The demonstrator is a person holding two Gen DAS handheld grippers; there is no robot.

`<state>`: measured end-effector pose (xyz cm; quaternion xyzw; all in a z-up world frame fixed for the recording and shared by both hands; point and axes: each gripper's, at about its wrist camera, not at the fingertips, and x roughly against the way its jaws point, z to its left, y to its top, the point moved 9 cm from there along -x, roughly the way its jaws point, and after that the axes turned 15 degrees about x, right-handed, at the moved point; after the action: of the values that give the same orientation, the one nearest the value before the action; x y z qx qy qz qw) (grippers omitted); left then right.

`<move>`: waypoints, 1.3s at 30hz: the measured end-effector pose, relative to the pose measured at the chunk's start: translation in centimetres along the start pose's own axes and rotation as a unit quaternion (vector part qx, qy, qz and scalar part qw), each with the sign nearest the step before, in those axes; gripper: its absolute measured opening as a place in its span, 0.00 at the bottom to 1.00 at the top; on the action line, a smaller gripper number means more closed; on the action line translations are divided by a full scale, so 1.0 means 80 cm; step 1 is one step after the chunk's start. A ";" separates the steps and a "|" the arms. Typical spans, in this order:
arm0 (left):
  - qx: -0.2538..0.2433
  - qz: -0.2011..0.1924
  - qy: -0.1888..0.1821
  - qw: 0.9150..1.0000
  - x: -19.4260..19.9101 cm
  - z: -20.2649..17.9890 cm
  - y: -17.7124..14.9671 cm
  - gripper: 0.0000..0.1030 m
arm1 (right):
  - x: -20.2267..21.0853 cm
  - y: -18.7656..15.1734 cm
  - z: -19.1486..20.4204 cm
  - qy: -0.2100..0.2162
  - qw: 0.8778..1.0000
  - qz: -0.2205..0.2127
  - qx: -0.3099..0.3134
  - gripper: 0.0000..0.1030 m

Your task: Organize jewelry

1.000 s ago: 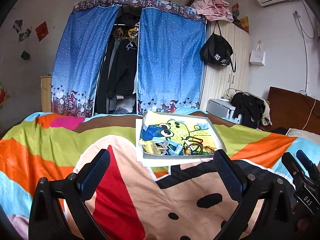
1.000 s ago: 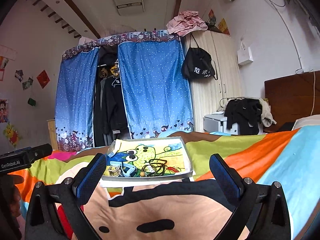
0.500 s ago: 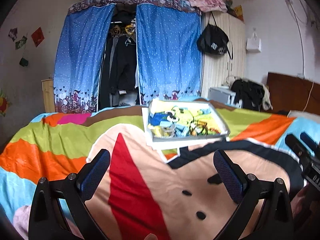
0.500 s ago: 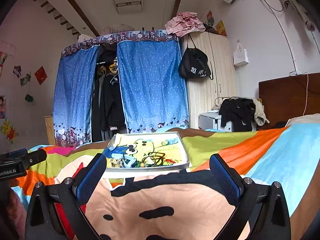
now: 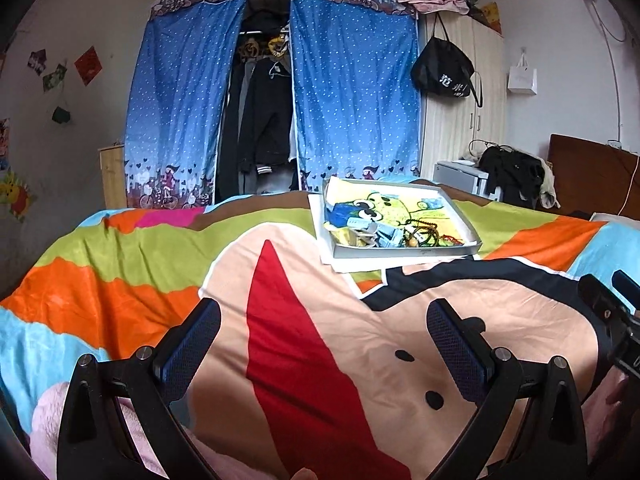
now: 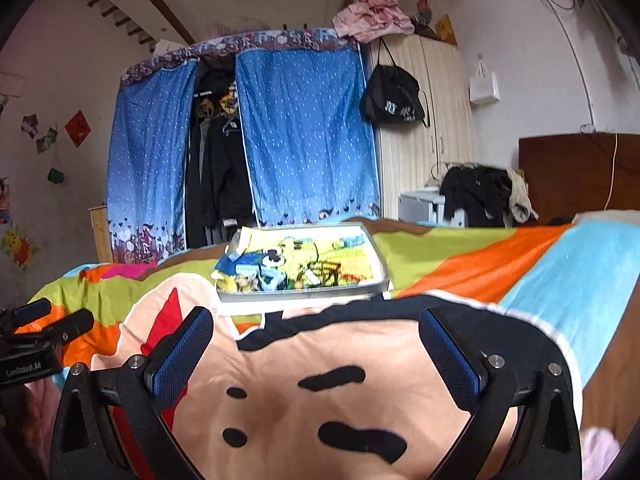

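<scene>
Nothing lies between the tray (image 5: 404, 251) and spread fingers (image 5: 192, 344).

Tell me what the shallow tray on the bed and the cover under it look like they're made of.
The tray looks like thin cardboard or board, a box lid perhaps: flat grey walls, crisp folded corners, a matte printed cartoon inside. Metal cannot be ruled out. The bed cover looks like soft woven fabric, probably cotton or a blend: it wrinkles, drapes over the edge and has a dull printed surface.
</scene>
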<state>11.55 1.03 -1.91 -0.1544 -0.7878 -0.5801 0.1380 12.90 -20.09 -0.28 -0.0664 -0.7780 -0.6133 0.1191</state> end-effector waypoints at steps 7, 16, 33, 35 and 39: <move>0.026 0.028 0.023 0.999 -0.009 0.022 -0.013 0.98 | -0.002 -0.012 0.025 -0.008 0.999 0.020 0.029 1.00; 0.012 0.036 0.048 0.998 -0.014 0.021 -0.024 0.98 | -0.026 -0.038 0.005 -0.043 0.996 0.081 0.017 1.00; 0.011 0.039 0.059 0.997 -0.021 0.030 -0.025 0.98 | -0.033 -0.045 0.011 -0.031 0.994 0.097 0.034 1.00; 0.011 0.039 0.059 0.997 -0.022 0.030 -0.025 0.98 | -0.034 -0.045 0.012 -0.032 0.994 0.097 0.034 1.00; 0.010 0.039 0.059 0.997 -0.021 0.030 -0.026 0.98 | -0.033 -0.045 0.012 -0.032 0.994 0.096 0.034 1.00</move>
<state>12.14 2.57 -5.08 -0.1489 -0.7775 -0.5744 0.2084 14.48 -19.92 -4.54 -0.1562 -0.7918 -0.5698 0.1552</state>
